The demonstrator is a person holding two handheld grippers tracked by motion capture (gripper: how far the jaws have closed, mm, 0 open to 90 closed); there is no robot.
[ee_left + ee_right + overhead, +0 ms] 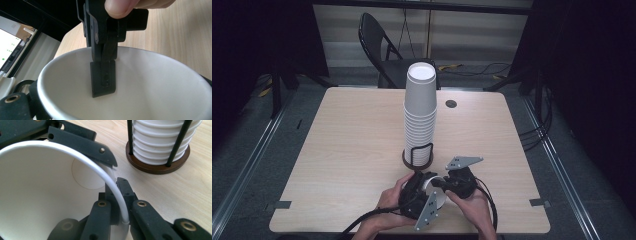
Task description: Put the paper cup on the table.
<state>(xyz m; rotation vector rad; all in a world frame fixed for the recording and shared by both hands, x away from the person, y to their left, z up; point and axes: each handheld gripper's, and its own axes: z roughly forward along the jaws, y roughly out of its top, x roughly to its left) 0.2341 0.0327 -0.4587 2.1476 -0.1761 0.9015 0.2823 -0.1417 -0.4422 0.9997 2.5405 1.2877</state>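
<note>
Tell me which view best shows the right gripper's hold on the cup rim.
Right gripper view: its fingers pinch the cup rim, one inside, one outside. Left gripper view shows one finger inside the cup wall. High view shows both grippers meeting at the cup, with little detail.

A pale wood-grain pattern is shown by the table (pixel 347 145). White is seen on the tall cup stack (pixel 420 107), with faint ribbing where rims overlap, and on the single paper cup (pixel 37 195), inside and along its rim. The holder base (pixel 160 165) is coloured dark brown, its upright rods black. Both grippers, left gripper (pixel 418 192) and right gripper (pixel 458 182), are finished in matte black with brass-toned rivets, each topped by a grey plate
</note>
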